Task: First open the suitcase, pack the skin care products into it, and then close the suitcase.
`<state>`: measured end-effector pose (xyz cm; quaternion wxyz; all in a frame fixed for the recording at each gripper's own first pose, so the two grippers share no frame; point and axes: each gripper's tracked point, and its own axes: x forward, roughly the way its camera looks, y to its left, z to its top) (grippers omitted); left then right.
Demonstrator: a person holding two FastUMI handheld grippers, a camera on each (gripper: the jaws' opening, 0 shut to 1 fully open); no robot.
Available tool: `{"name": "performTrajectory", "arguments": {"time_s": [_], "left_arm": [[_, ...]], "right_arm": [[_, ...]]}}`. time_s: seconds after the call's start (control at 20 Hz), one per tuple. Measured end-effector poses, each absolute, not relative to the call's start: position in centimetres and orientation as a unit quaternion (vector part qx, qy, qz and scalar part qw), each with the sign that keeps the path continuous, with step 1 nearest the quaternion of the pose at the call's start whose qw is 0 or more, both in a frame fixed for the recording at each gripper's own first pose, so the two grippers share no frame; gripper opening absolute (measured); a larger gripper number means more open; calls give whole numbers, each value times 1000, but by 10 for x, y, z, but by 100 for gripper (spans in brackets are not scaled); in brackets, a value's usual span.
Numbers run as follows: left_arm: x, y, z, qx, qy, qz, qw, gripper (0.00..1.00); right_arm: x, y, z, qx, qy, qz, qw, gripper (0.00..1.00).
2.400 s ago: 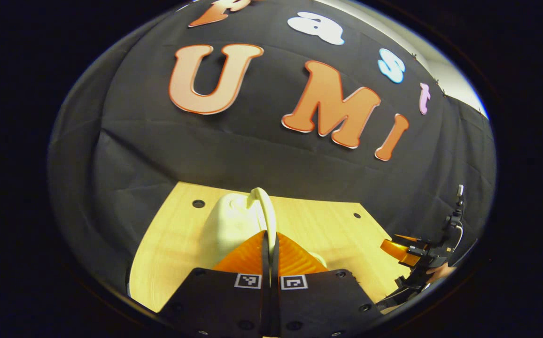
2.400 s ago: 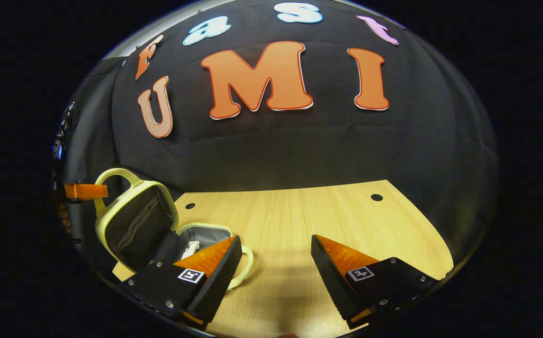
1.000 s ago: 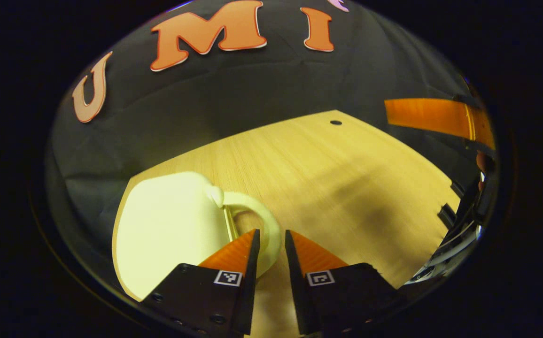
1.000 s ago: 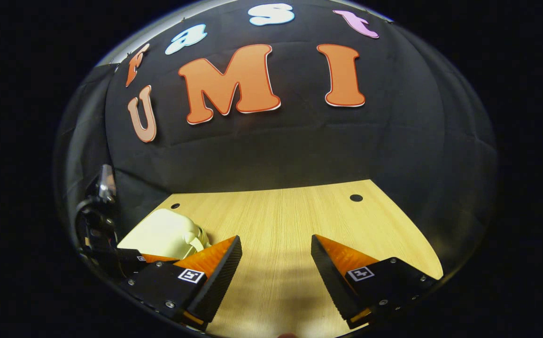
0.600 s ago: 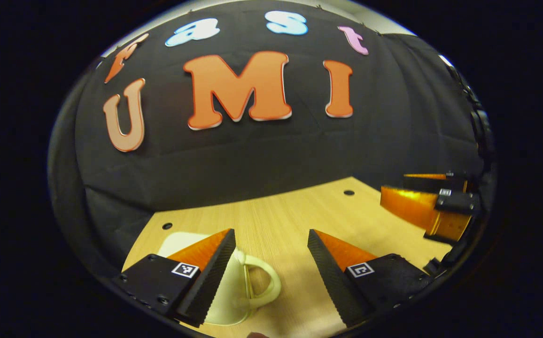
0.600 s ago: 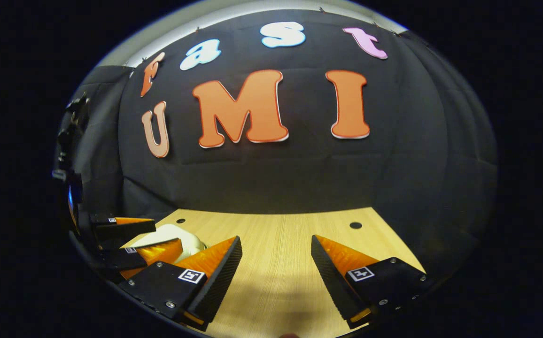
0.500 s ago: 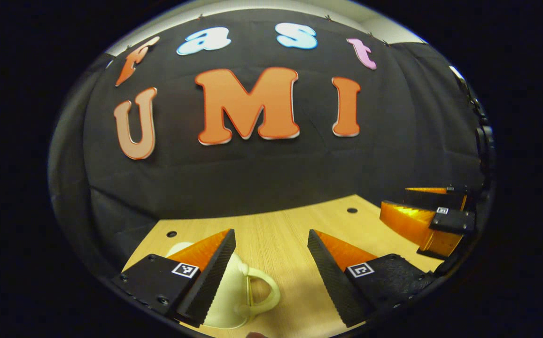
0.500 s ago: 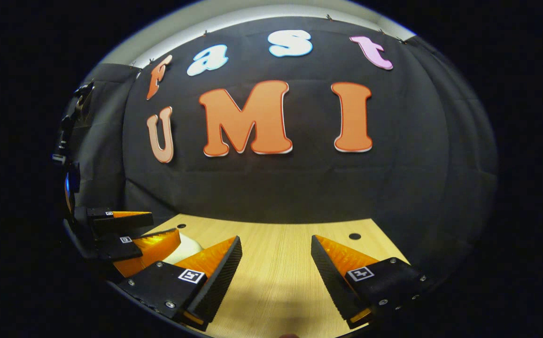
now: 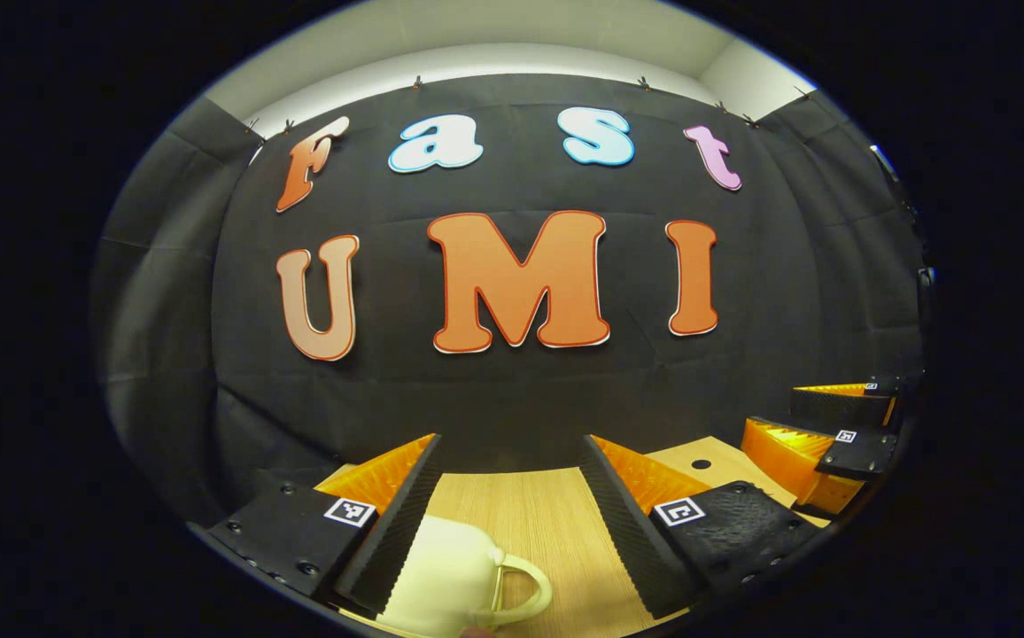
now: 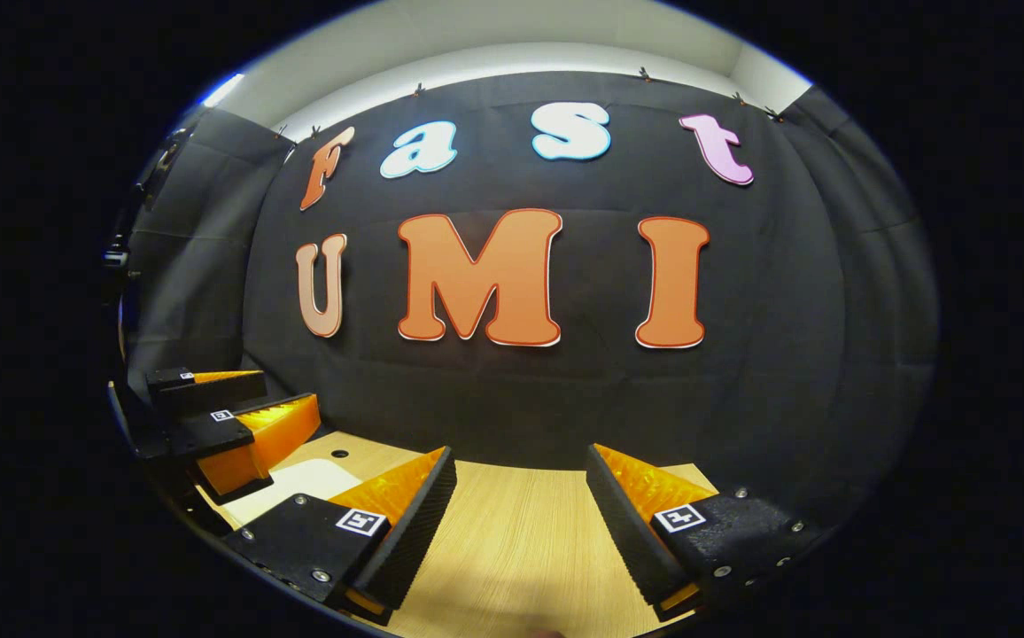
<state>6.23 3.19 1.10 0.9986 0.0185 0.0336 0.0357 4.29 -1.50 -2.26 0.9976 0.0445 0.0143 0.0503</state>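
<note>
Left gripper [image 9: 512, 483] held with fingers spread wide apart, nothing between them, hovering above the wooden table [image 9: 530, 514]. Just below and partly behind its left finger [image 9: 388, 505]: the cream suitcase [image 9: 450, 576], lid down, closed, lying flat at the near edge of the table, its looped handle [image 9: 525, 589] pointing toward the middle of the tabletop. Farther off at the right edge of the left gripper view: the right gripper [image 9: 822, 416], seen side-on, fingers likewise parted.

Right gripper [image 10: 521, 496] in its own view also spread wide, gripping nothing, poised over bare wood [image 10: 512, 549]. At the left of that view, the left gripper [image 10: 237, 412] seen from the side, fingers separated, with a pale sliver of the suitcase [image 10: 295, 483] under it on the table.

Small square black-and-white marker tags on each finger mount [image 9: 348, 511], patterned, not legible as text. No brand name or label readable on the suitcase shell. Round dark holes in the tabletop near the far corners [image 9: 701, 463]. Black cloth wall [image 9: 512, 399] behind the table, pale ceiling strip above it.
</note>
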Motion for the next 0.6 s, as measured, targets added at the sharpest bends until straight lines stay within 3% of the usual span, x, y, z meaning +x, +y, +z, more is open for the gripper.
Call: {"name": "performTrajectory", "arguments": {"time_s": [0.6], "left_arm": [[26,54,16,35,38,24,998,98]], "right_arm": [[-1,6,-3,6,-12,19,1000,95]]}}
